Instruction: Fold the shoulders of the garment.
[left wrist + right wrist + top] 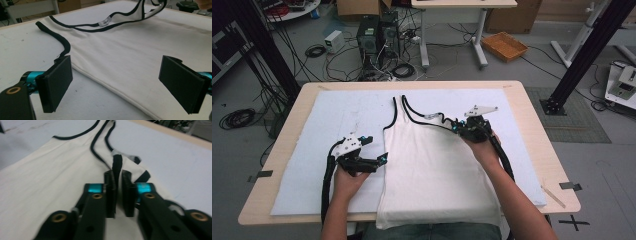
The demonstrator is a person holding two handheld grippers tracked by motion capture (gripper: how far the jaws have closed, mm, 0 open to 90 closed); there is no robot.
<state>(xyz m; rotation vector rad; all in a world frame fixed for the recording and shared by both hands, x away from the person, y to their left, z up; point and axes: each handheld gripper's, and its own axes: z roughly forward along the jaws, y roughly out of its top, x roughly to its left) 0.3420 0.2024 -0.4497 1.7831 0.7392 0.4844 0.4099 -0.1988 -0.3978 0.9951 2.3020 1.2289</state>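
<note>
Closest to us, our left gripper [117, 85] had its 2 pads [56, 83] spread wide, with nothing between them. Just ahead of those pads lay the side edge of the white tank top [432, 165], flat on the pale cloth [312, 165] that covered the table [532, 135]; its hem hung over the near edge of the table. One black-trimmed strap [56, 37] curled on the cloth just beyond the left pad. Our right gripper [118, 192] had its 2 pads standing a narrow gap apart, and the other strap [117, 166] rose between their tips. Whether the pads pressed on it we could not tell; the gap suggested a loose hold at most. That strap was bunched and lifted at the fingertips, and the neckline [100, 145] ran away beyond them.
</note>
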